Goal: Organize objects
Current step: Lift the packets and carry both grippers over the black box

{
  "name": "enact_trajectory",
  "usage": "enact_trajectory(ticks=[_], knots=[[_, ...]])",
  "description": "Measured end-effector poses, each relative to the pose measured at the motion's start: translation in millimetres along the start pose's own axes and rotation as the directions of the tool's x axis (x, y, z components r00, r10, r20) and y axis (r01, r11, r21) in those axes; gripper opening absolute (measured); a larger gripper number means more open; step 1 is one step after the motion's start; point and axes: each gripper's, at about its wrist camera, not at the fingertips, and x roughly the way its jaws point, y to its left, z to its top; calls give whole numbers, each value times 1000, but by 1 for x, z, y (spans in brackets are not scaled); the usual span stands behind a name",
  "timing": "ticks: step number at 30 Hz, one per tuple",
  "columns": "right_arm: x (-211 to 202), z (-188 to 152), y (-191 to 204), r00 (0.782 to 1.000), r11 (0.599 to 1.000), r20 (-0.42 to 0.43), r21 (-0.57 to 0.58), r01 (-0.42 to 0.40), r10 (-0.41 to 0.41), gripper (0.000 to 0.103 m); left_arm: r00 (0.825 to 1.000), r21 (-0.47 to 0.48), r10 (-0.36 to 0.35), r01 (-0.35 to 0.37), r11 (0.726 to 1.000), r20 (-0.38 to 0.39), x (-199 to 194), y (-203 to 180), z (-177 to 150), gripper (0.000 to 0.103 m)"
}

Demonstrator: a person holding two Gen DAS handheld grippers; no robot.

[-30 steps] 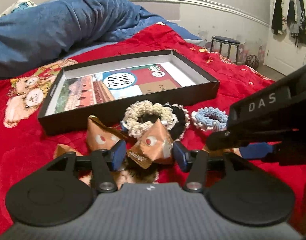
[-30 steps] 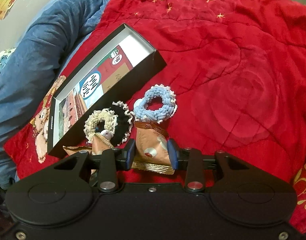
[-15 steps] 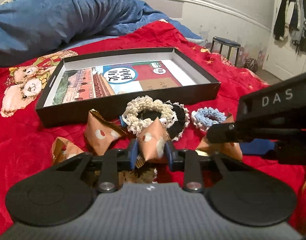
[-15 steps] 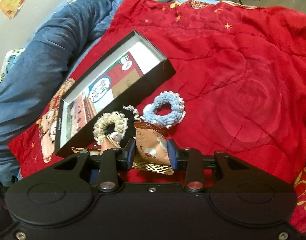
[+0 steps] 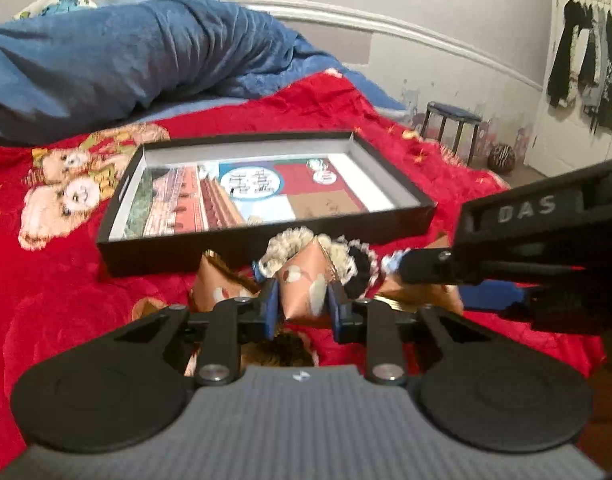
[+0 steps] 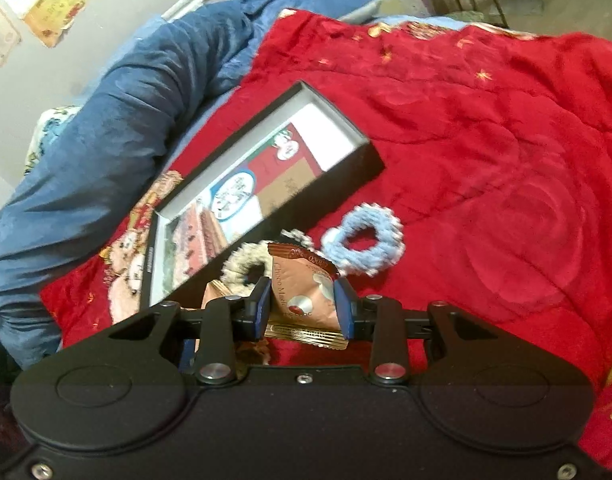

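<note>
Snack packets [image 5: 306, 288] sit pinched in both my grippers, left gripper [image 5: 301, 304] closing, right gripper [image 6: 303, 308] clamped. Black box [image 5: 265, 236] lies at twelve o'clock. I fear slippery foil squirting free.

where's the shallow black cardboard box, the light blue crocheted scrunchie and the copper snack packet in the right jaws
shallow black cardboard box [image 6: 348, 178], right wrist view, near side wall
light blue crocheted scrunchie [image 6: 386, 240], right wrist view, right side of ring
copper foil snack packet [image 6: 301, 292], right wrist view, middle of printed face

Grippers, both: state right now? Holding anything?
Left gripper: jaws closing, pads pressing a tan foil snack packet.
Right gripper: shut on a copper-brown foil chocolate packet.
</note>
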Motion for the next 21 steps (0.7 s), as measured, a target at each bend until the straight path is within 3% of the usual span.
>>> enact_trajectory(ticks=[10, 21], knots=[[-10, 14, 25, 990, 989, 64, -86, -118, 124, 33, 996, -5, 1, -1, 1000, 86, -21, 7, 17, 29], [2, 34, 43, 982, 975, 20, -125, -184, 188, 33, 995, -74, 38, -31, 997, 97, -25, 25, 27, 29]])
